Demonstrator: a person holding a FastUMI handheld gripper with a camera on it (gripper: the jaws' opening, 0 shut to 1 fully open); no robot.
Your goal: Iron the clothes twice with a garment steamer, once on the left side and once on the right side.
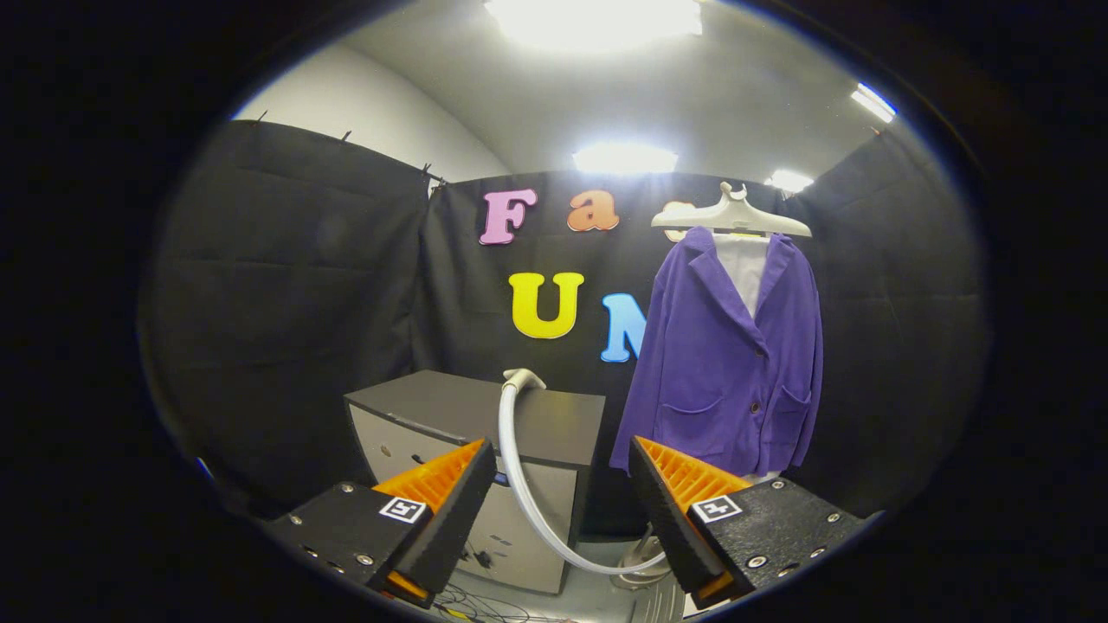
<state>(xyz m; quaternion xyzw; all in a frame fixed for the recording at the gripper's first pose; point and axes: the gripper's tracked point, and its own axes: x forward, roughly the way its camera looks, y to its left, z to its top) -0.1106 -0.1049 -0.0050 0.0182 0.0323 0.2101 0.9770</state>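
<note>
A purple jacket (pixel 731 363) over a white shirt hangs on a white hanger (pixel 732 216) against the booth wall, beyond and to the right of my fingers. The garment steamer's white head (pixel 522 378) rests on top of a dark cabinet (pixel 485 415) beyond my left finger. Its white hose (pixel 528 493) curves down between my fingers toward a base low on the floor, partly hidden by my right finger. My gripper (pixel 563 463) is open, well short of the steamer head, with only the hose seen through the gap.
The cabinet has a light front with small knobs and stands to the left of the jacket. Thin cables (pixel 485 601) lie on the floor in front of it. Black cloth walls close in the booth on all sides.
</note>
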